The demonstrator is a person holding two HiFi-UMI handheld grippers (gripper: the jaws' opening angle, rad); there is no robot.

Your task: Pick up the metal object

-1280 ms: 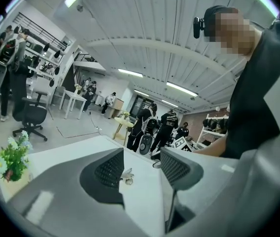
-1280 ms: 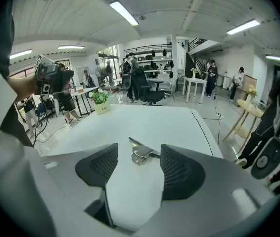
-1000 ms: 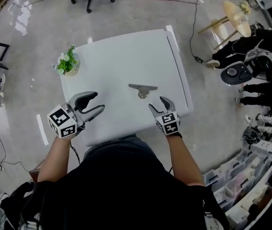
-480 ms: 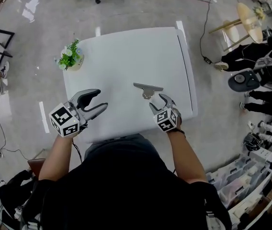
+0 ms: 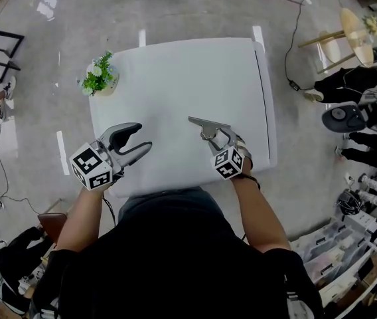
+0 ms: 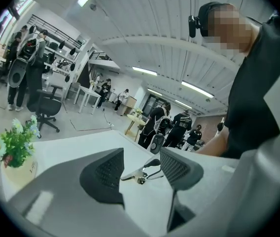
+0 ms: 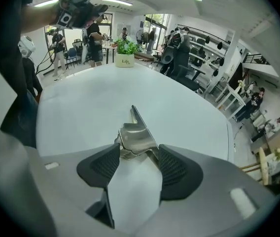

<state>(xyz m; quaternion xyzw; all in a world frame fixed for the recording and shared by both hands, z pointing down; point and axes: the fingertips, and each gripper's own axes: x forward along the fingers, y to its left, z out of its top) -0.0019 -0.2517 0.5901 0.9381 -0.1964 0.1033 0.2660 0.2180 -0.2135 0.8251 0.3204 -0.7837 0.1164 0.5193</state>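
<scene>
Metal object (image 7: 136, 135) sat ungripped between our right gripper's (image 7: 138, 156) wide fingers; we advised centring on its tab before closing. Left gripper (image 5: 139, 138) likewise wide, empty.

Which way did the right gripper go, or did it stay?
Yes. The right gripper moved forward over the table, reaching the metal object.

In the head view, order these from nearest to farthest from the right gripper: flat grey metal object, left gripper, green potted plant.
1. Flat grey metal object, at the right gripper.
2. Left gripper, at the left.
3. Green potted plant, far left corner.
</scene>
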